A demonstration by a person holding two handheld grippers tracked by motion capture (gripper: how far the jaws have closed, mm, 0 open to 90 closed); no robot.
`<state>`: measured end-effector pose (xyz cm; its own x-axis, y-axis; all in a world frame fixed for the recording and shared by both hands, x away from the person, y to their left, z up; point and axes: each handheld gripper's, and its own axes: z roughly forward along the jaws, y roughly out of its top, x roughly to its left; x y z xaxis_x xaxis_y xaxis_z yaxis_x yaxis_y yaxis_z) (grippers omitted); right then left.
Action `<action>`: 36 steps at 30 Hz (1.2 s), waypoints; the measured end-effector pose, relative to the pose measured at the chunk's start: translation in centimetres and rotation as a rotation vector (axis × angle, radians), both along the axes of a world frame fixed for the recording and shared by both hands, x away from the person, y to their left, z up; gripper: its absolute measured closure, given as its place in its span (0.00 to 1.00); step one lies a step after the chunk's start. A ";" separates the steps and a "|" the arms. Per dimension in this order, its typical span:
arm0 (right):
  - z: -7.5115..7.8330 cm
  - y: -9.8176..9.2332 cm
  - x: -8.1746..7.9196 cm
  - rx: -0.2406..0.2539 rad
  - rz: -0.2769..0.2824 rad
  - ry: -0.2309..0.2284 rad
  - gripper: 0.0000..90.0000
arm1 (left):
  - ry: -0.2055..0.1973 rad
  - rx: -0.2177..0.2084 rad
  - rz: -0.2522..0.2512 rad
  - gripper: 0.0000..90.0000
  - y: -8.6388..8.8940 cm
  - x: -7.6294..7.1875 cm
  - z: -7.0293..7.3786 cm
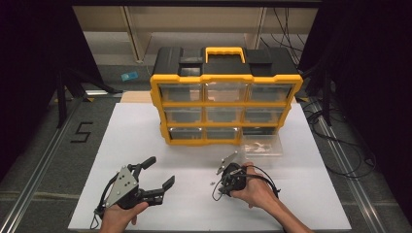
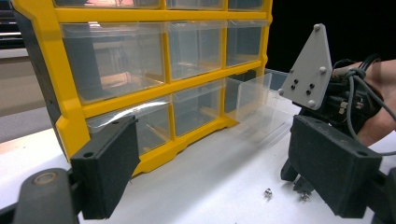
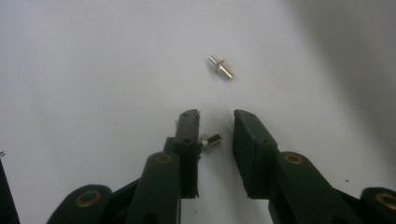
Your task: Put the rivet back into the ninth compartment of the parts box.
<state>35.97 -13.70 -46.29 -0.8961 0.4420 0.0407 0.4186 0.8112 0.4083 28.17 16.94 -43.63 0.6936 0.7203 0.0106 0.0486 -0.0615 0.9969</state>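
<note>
Metal pin (image 3: 211,139) lying on white surface (image 3: 93,70) between part-open jaws of right tool (image 3: 215,123), ungripped; second pin (image 3: 221,67) just beyond. Left tool (image 1: 160,172) wide open, empty, facing yellow drawer cabinet (image 1: 224,104).

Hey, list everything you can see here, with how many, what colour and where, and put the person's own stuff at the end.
Organiser cabinet: one, yellow frame, black top, clear drawers; back of the board.
Pulled-out drawer: one, clear; on the board by the cabinet's lower right corner.
Metal pins: two, silver; one between the right gripper's jaws, one just beyond them.
White board: one; under everything.
Blue object: one; floor behind, left.
Left gripper: black, open, holds nothing.
Right gripper: black, open around a pin.
Hands: left, right.
</note>
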 end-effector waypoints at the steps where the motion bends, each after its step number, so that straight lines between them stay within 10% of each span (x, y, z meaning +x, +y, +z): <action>1: 0.0 0.0 0.0 0.001 0.005 0.013 0.83 | 0.000 0.000 0.000 0.18 0.0 0.0 0.0; 11: 0.0 0.2 0.0 -0.028 0.022 0.009 0.90 | 0.000 -0.003 0.000 0.18 0.0 0.0 0.0; 36: 5.5 -1.8 0.4 0.082 0.032 -0.127 0.97 | 0.000 -0.006 -0.001 0.18 0.0 0.0 0.0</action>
<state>36.36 -15.52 -40.82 -0.9099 0.4130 -0.0388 0.3340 0.7848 0.5220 28.14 16.96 -43.60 0.6939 0.7200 0.0067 0.0482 -0.0557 0.9973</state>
